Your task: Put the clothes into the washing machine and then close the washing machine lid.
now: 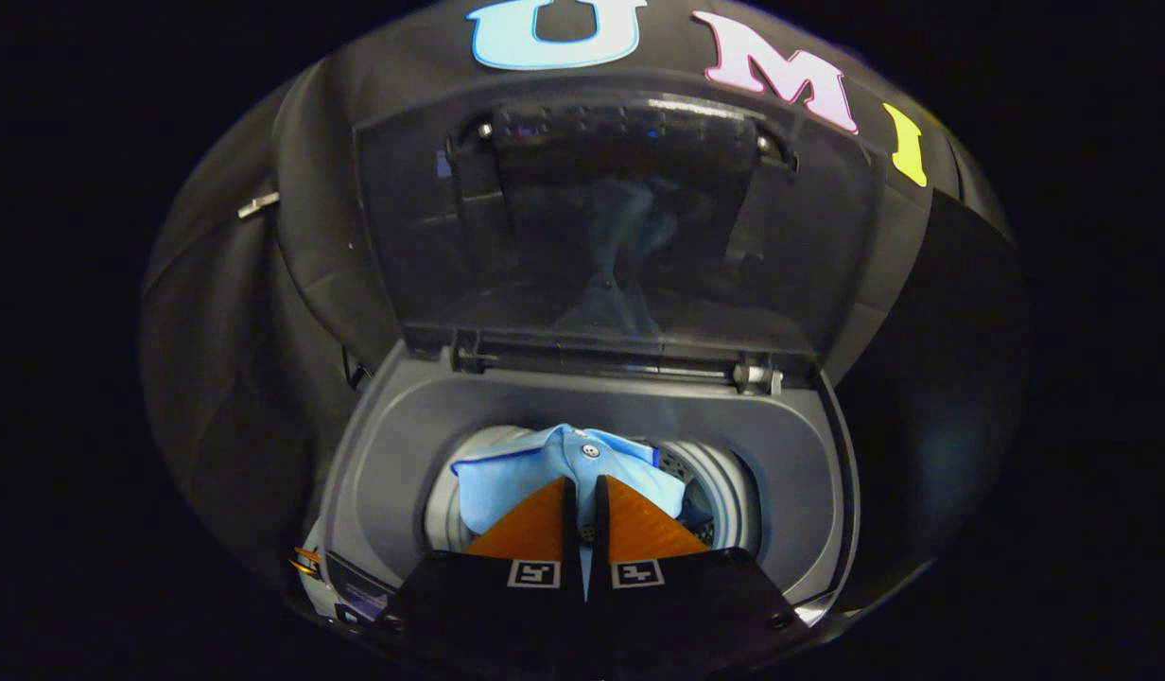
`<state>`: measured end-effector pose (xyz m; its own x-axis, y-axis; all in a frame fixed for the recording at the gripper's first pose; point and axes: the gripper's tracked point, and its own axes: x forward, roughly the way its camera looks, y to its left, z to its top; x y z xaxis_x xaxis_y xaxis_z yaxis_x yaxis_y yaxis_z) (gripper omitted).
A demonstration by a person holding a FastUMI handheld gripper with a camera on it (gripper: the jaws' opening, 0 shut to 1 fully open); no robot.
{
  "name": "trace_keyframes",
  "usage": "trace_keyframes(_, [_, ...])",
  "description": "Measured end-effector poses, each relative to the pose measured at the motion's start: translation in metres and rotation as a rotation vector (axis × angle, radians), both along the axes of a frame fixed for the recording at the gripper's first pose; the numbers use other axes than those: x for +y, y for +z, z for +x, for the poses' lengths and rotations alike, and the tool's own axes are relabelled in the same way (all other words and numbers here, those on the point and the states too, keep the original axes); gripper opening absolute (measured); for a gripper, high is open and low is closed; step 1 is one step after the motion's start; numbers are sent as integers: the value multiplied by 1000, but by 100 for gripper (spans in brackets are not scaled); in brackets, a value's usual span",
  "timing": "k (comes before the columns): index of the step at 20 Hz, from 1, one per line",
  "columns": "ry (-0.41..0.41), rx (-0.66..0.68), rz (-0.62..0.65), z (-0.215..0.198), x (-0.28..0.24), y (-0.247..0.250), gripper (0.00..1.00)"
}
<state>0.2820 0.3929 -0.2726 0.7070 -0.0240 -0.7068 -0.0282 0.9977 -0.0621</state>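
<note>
Over the open mouth of the washer [582, 416], the hand-held gripper [584, 487] points down toward the drum [724, 492]. Its two fingers stand nearly together, with only a thin slit between them, and a strip of light blue cloth shows in that slit. They are clamped on the shirt [545, 468], a light blue one with a collar and small buttons.

The shirt bunches up just ahead of the fingertips and spreads to both sides of them, more to the left. It hangs inside the round opening of the drum, and its upper folds reach about level with the drum's rim. Whether its lower part rests on the drum's floor cannot be told, since the fingers hide it. A bit of the drum's perforated wall shows to the right of the shirt.

Beyond the drum, the lid [620, 236] stands raised on its hinge [757, 376] at the back of the washer. Its dark, see-through panel carries a dim reflection of the blue cloth, and a handle [625, 128] runs across its far edge.
</note>
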Motion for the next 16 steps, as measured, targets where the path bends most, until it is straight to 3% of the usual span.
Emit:
trace_keyframes(5, [-46,44,-11,-1,-11,-32,5])
trace_keyframes(15, [-64,89,-43,-4,-17,-58,5])
trace_keyframes(16, [-66,85,-37,-6,-17,-54,12])
